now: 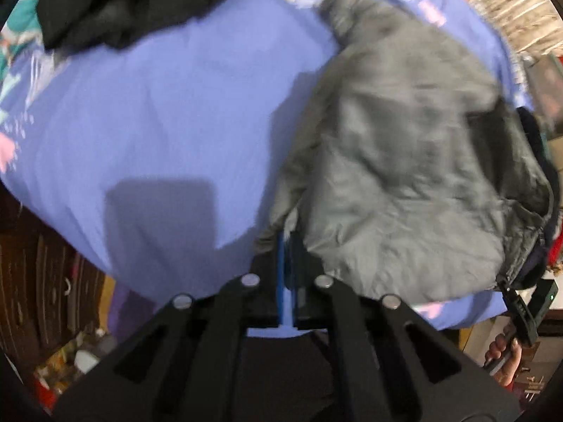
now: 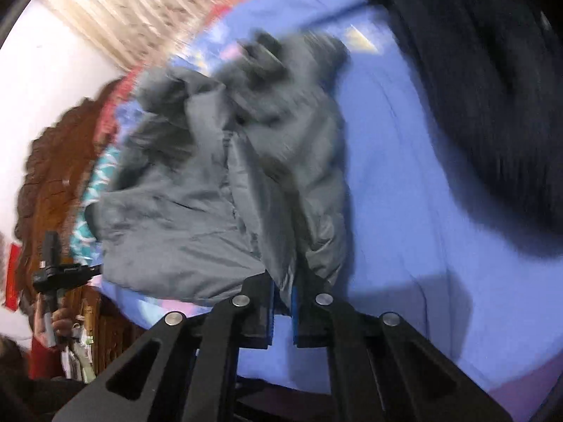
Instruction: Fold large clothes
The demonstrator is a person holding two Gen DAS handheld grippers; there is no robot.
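Note:
A large grey jacket point(image 1: 404, 161) hangs crumpled above the blue bedsheet point(image 1: 158, 112). My left gripper point(image 1: 289, 242) is shut on the jacket's near edge, the cloth pinched between its blue pads. In the right wrist view the same jacket point(image 2: 197, 218) shows bunched and blurred, and my right gripper point(image 2: 283, 288) is shut on another part of its edge. The right gripper also shows in the left wrist view point(image 1: 520, 309) at the jacket's far right corner. The left gripper shows in the right wrist view point(image 2: 59, 274) at the left.
A pile of black clothes point(image 1: 119, 0) lies at the far left of the bed, and fills the right of the right wrist view point(image 2: 492, 88). A dark wooden headboard point(image 2: 52, 176) and a white wall stand beyond the bed. Cluttered floor items point(image 1: 77, 358) lie below the bed edge.

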